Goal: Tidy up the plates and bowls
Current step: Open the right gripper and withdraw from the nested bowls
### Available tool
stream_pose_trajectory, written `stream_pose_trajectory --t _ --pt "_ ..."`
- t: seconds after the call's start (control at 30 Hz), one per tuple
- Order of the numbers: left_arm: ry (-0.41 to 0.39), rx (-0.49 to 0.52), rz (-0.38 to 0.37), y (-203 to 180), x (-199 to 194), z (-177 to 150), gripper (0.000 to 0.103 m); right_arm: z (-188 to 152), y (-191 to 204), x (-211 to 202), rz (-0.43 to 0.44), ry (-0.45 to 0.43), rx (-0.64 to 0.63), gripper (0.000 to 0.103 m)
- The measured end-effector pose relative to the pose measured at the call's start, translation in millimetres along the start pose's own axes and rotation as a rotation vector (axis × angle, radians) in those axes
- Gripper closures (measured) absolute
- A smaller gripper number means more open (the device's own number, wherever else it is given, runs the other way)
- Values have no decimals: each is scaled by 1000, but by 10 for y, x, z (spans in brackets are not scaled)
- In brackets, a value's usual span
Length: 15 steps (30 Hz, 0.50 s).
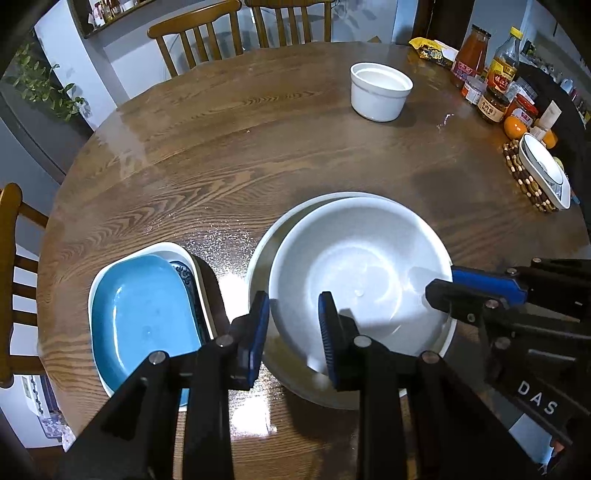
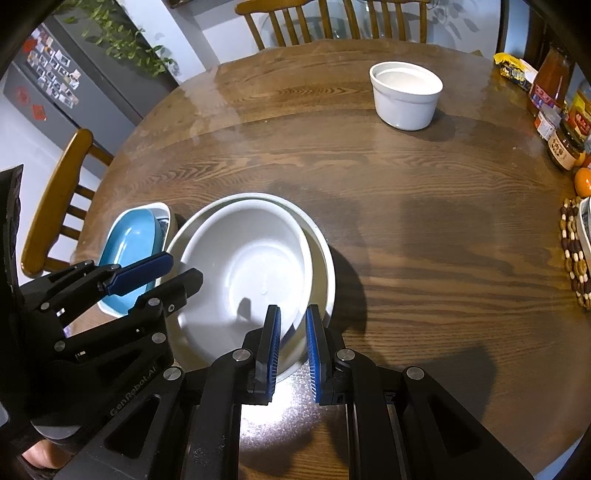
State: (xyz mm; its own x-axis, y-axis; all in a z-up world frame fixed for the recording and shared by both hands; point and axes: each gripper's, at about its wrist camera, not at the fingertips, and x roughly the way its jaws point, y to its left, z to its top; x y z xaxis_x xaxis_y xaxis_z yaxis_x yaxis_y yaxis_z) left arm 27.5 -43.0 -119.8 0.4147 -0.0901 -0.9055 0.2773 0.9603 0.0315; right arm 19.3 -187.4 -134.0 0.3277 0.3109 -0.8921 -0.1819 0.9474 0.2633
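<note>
A round wooden surface (image 1: 258, 155) holds several dishes. Near its front edge a white bowl (image 1: 362, 280) sits nested inside a slightly larger white bowl (image 1: 258, 258), pushed toward that bowl's right side, so a crescent of the larger one shows on the left.

The left gripper (image 1: 293, 332) points steeply down at the left rim of the nested bowls. Its blue-padded fingers (image 1: 258, 332) are partly spread and straddle the inner bowl's rim, one outside and one inside; whether the pads press on it cannot be told.

The right gripper (image 2: 293, 343) points steeply down at the right rim. Its fingers (image 2: 271, 339) are drawn close together and pinch the inner bowl's rim, one pad inside and one outside.

Just left of the bowls, a blue oblong dish (image 1: 144, 314) lies inside a white oblong dish (image 1: 184, 251).

Toward the far side, well apart, stands a small white straight-sided bowl (image 1: 380, 90). At the right edge are bottles and jars (image 1: 491, 74), oranges (image 1: 515, 127), and a white dish (image 1: 543, 170) on a beaded trivet (image 1: 524, 184). Wooden chairs (image 1: 199, 33) surround the surface.
</note>
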Motion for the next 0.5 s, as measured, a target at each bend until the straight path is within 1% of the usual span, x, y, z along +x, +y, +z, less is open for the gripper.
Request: stream_pose_trajectory --t 0.03,0.17,0.33,0.4,0.47,0.5 --pt "-1 0 -1 6 -5 -4 77 1 -1 -8 -2 -2 -1 89" --pt "-13 -1 2 12 -37 -2 67 2 -5 -64 -24 -22 -2 89" --pt "-26 1 3 -3 -86 6 66 14 -65 -142 -40 -45 10 89" --pt "-30 2 1 -12 -105 14 61 14 -91 -159 -39 -49 17 89" --pt "-38 6 3 -30 -123 17 50 13 -116 -173 -40 -53 25 89" --pt "-44 8 7 -38 -135 20 49 11 -124 -177 -42 -54 27 89"
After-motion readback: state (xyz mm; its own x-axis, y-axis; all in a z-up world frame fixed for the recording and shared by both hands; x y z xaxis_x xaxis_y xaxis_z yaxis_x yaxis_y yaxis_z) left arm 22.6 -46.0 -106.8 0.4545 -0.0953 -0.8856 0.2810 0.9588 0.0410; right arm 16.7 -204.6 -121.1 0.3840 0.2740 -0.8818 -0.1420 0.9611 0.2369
